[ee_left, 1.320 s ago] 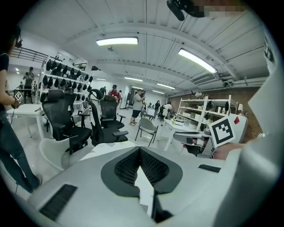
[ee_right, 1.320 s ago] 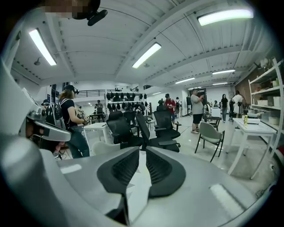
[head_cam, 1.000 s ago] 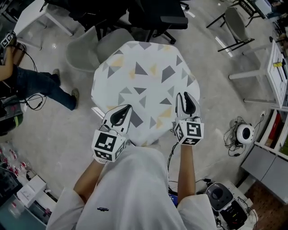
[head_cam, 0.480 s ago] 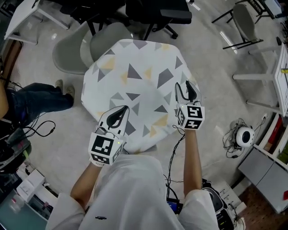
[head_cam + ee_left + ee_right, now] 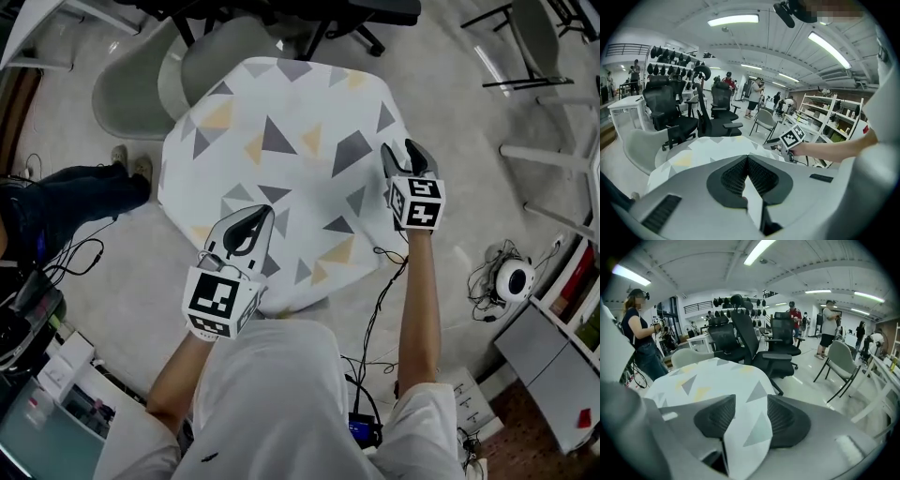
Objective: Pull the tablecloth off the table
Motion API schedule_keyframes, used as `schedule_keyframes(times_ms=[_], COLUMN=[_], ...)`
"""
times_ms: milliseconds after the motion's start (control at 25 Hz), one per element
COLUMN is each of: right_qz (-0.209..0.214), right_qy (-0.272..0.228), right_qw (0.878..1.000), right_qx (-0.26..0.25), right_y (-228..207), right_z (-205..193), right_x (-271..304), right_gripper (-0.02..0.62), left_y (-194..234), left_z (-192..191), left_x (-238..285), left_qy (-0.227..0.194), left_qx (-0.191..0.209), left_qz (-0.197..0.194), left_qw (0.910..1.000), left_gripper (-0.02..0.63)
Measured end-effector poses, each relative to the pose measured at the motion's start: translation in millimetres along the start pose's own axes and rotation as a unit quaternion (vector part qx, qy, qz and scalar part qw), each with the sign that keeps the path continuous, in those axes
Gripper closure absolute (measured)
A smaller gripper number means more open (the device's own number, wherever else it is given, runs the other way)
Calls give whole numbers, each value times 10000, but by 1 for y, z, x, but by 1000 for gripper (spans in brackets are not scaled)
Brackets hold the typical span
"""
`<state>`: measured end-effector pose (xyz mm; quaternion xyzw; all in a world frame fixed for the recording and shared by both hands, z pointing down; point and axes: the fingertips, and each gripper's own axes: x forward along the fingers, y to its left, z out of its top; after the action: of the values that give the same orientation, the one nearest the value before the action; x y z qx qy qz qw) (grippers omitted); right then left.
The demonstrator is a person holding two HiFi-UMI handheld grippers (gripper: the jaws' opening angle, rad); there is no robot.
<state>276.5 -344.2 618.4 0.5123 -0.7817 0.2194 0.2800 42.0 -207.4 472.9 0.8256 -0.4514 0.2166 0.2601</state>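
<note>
A white tablecloth [image 5: 281, 178] printed with grey and yellow triangles covers the small table. My left gripper [image 5: 246, 230] hovers over its near left part, jaws shut tip to tip. In the left gripper view [image 5: 747, 157] a white sliver shows behind the tips, and I cannot tell whether cloth is pinched. My right gripper [image 5: 410, 155] is at the cloth's right edge with its jaws opening. In the right gripper view [image 5: 751, 401] a fold of the tablecloth [image 5: 708, 373] lies loosely between the pads, which do not press on it.
Two grey shell chairs [image 5: 141, 89] stand behind the table on the left, with black office chairs [image 5: 309, 14] beyond. A person's legs [image 5: 66, 192] are at the left. Cables [image 5: 375, 309] run across the floor by my feet. A round white device [image 5: 511, 278] and shelving [image 5: 562, 319] are at the right.
My right gripper has moved away from me along the cloth's right edge and its jaws have spread. The left gripper has stayed shut over the near left part.
</note>
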Motion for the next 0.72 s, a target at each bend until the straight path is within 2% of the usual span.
schedule_keyframes(times_ms=[120,320,600,720], right_qz=[110,319,584,620], right_qy=[269,563,856,922], right_qw=[9995,9973,9930,9921], right_qx=[84,347,571,577], right_y=[-15,-33,-39,-37], right_z=[-15,-33,-43,-44], right_x=[19,39,51,50], right_gripper=[380,308,304,334], left_y=[5,18,21,20], left_z=[-5,-12,-14,-17], left_x=[11,27,39,42], left_qy=[58,168,223,261], left_qx=[-60,-104,-134,-138], left_qz=[19,65,75,54], left_qw=[10000,9998,9996,9995], left_gripper=[600,600,600,600])
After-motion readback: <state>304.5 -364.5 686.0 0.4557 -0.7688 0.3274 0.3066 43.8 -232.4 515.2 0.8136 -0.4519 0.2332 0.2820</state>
